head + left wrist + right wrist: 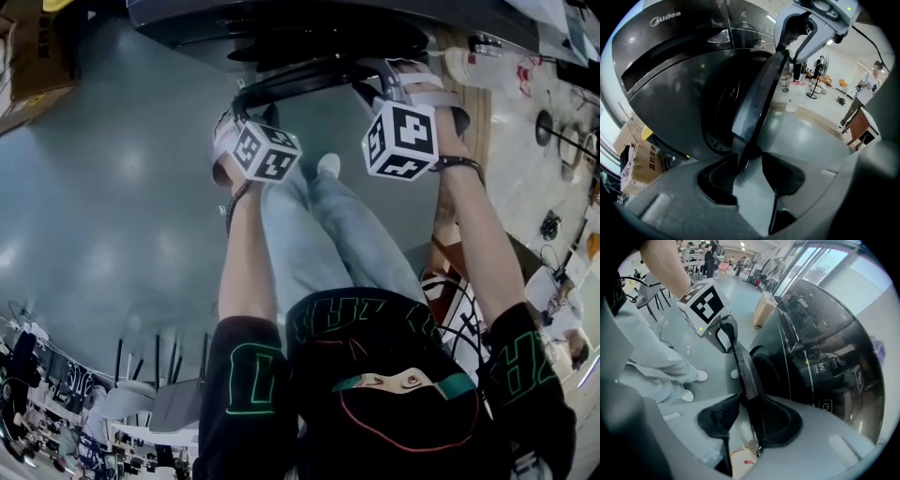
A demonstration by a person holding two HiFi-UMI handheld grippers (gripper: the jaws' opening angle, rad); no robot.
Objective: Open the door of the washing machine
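The door (pixel 754 108) of the washing machine (pixel 656 70) is ajar. It is swung out from the machine's front, with the drum opening (pixel 723 117) exposed behind it.

Your left gripper (pixel 749 155) is on the door's rim, just off the machine's front. Its fingers are spread wide with the rim between them, lying against the finger on the machine's side. Floor (pixel 806 136) shows between the rim and the other finger, so it isn't clamped.

Your right gripper (pixel 749 399) is further along the same rim, also just off the machine's front. Its fingers are roughly half closed with both tips pressed on the rim, so it has hold of the door.

A cardboard box (pixel 640 161) stands beside the machine. You're facing the machine, with your shoe (pixel 328 166) on the floor in front of it.
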